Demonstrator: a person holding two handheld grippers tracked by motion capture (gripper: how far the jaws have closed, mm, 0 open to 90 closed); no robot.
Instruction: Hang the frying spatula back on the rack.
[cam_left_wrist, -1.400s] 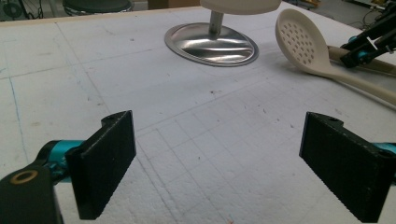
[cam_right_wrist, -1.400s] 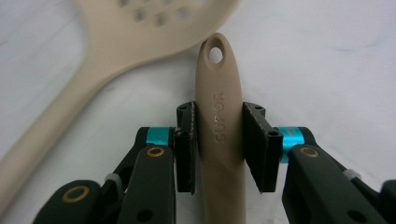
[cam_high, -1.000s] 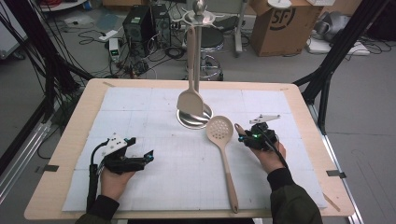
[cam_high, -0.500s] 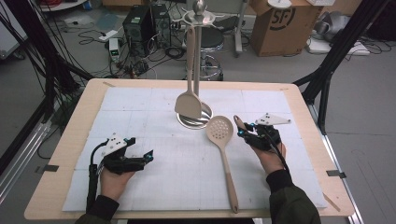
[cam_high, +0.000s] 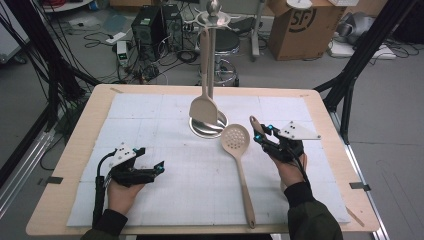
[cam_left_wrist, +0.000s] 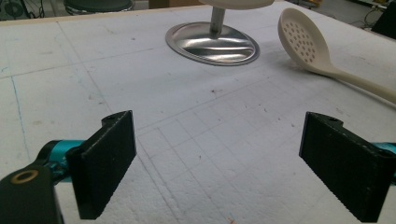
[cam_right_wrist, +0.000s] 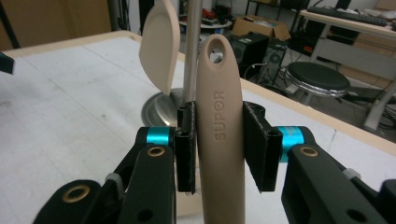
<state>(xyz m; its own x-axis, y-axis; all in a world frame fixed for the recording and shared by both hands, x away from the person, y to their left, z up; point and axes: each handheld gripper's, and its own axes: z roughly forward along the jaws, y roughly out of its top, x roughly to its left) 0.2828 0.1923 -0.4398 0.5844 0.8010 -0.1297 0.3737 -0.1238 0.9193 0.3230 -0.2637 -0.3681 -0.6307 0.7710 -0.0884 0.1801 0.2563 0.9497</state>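
My right gripper (cam_right_wrist: 219, 140) is shut on the handle of a beige utensil (cam_right_wrist: 219, 84) stamped SUPOR, with a hanging hole at its tip. The handle points up toward the metal stand (cam_right_wrist: 191, 56). In the high view the right gripper (cam_high: 263, 134) is at the right of the mat, and the handle tip (cam_high: 253, 123) sticks out beyond it; the utensil's other end is hidden by the hand. A beige spatula (cam_high: 203, 107) hangs on the stand (cam_high: 211, 55). A beige slotted spoon (cam_high: 236, 141) lies flat on the mat. My left gripper (cam_high: 150, 162) rests open at front left, jaws wide and empty (cam_left_wrist: 215, 168).
The stand's round metal base (cam_left_wrist: 212, 44) sits mid-table, with the slotted spoon's head (cam_left_wrist: 301, 39) to its right. A white gridded mat (cam_high: 165, 120) covers the wooden table (cam_high: 80, 130). Beyond the far edge are cables, a stool and a cardboard box (cam_high: 297, 25).
The right gripper has risen and moved a little toward the stand, carrying the beige handle with it. The left gripper has stayed where it was.
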